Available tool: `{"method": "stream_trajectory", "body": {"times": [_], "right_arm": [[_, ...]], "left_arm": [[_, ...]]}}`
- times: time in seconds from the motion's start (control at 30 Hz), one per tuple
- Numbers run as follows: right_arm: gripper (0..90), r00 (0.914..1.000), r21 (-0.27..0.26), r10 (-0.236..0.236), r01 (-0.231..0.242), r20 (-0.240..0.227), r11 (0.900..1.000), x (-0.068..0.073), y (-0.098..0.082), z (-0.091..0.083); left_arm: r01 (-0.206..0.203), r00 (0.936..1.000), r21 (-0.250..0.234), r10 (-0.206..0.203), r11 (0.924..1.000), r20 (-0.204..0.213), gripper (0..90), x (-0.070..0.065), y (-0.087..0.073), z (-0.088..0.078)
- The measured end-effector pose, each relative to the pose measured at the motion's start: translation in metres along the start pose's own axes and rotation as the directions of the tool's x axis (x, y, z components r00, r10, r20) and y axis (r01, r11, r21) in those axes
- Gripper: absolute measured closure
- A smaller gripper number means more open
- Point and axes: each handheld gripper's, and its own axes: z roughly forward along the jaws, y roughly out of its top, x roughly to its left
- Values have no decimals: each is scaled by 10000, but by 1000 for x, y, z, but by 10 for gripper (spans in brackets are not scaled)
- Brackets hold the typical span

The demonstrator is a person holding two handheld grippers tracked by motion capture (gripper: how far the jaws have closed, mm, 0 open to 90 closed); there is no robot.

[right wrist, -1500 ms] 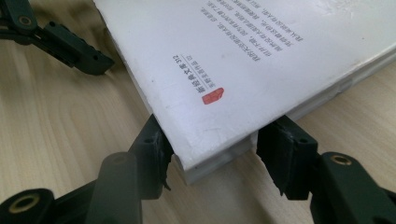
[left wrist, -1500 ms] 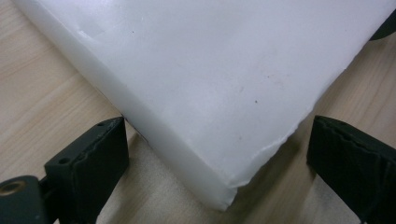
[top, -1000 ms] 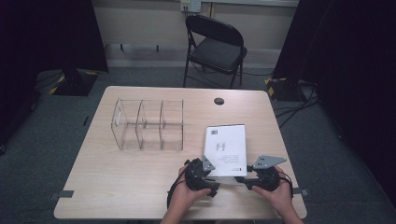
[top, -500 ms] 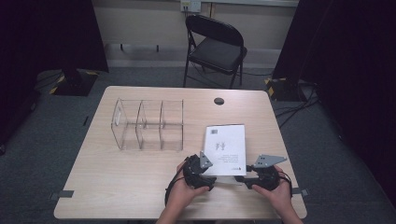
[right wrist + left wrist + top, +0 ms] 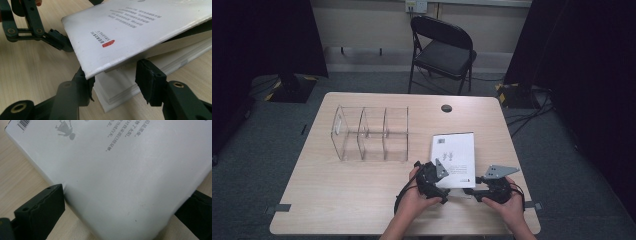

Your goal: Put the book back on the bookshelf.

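A white softcover book (image 5: 454, 155) lies on the wooden table (image 5: 362, 200) near its front edge. My left gripper (image 5: 443, 191) sits at the book's near left corner. In the left gripper view the cover (image 5: 130, 175) spans the gap between its jaws, which have just been opening and stand wide. My right gripper (image 5: 468, 193) is at the near right corner. There the cover (image 5: 125, 30) is raised off the page block (image 5: 117, 90). The right gripper (image 5: 116, 80) has its pads against both sides of the block's corner. One left fingertip (image 5: 60, 42) reaches the cover's edge.
A clear plastic organiser (image 5: 369, 132) with three compartments stands on the table's left half. A small black round cap (image 5: 446, 108) sits near the far edge. A black folding chair (image 5: 444, 50) stands behind the table, and cables (image 5: 522, 120) run on the floor at right.
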Motion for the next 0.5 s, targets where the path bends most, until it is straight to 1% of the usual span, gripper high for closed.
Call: {"method": "stream_trajectory", "body": {"times": [0.03,0.07,0.13,0.2,0.23,0.27,0.43,0.5], "right_arm": [[495,10000,-27,-7,6,-25,10000,0,0,0],[495,10000,-32,4,-5,-43,10000,0,0,0],[496,10000,-46,59,-59,-13,10000,0,1,0],[496,10000,-52,9,-9,46,10000,0,2,1],[496,10000,-41,20,-19,32,10000,-1,2,0],[496,10000,-39,27,-27,2,10000,-1,2,0],[498,10000,6,21,-21,69,10000,-1,3,0],[500,10000,-20,74,-74,58,10000,-1,3,0]], "left_arm": [[-19,9999,21,19,10000,-99,0,-1,1,1],[16,10000,6,-16,10000,-60,0,0,2,1],[66,9999,-13,-67,10000,-121,0,-1,3,1],[-79,9999,148,79,9999,-63,0,0,5,1],[8,9999,62,-7,10000,-105,0,-1,5,2],[-63,9998,99,65,9999,-166,0,-1,5,2],[-83,9997,135,86,9999,-225,0,-2,8,3],[-157,9996,222,163,9996,-245,0,-2,9,3]]}}
